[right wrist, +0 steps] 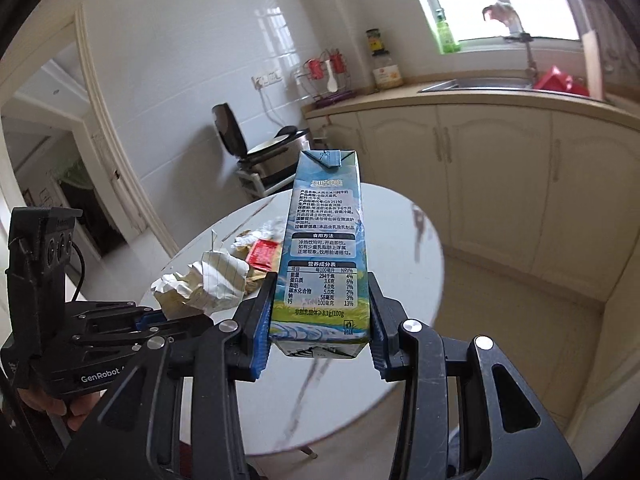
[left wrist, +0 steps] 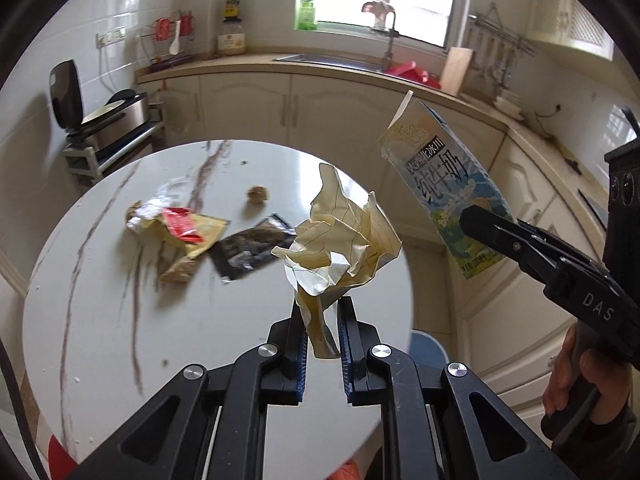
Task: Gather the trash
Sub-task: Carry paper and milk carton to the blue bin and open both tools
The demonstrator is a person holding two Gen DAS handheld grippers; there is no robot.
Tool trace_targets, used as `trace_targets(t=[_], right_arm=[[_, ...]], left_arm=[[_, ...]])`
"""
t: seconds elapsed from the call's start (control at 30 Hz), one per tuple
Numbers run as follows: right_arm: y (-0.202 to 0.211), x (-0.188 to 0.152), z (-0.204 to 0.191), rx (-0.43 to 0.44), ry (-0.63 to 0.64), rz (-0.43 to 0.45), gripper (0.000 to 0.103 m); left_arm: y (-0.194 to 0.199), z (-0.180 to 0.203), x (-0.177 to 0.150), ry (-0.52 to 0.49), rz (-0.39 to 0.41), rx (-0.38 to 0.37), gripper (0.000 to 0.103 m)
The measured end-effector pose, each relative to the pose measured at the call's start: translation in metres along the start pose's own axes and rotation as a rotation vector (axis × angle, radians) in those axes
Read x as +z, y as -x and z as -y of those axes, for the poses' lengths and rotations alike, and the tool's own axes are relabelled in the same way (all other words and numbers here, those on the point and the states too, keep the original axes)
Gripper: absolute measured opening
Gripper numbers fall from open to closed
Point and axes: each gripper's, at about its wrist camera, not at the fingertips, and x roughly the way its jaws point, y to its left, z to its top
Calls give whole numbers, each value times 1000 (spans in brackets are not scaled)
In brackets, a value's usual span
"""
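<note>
Nutrition panel of milk carton (right wrist: pixel 322 256) legible only from right wrist.

round marble table (left wrist: pixel 100 340), cream cabinets (left wrist: pixel 248 108); steel sink (right wrist: pixel 472 85), green bottle (left wrist: pixel 306 14), sauce jar (left wrist: pixel 231 30)

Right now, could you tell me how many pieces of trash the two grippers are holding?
2: the crumpled paper in the left gripper, and the milk carton in the right gripper. More trash lies on the table.
</note>
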Motion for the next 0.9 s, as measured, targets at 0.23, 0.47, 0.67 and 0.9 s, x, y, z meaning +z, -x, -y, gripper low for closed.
trace_targets(t=[0.23,0.47,0.67,0.9], right_arm=[[66,-48,88,-205,-135,37,38],[69,-119,167,-323,-309,-47,38],[43,-166,218,-374,-414,-115,45],[32,-204,259,-418,-523,-181,64]], left_arm=[[-43,108,6,-157,-82,-102,10],[-124,188,-7,-262,-239,-161,10],[-191,219,-16,-309,-361,-172,10],[-259,233,-26,-349,-470,-165,12]])
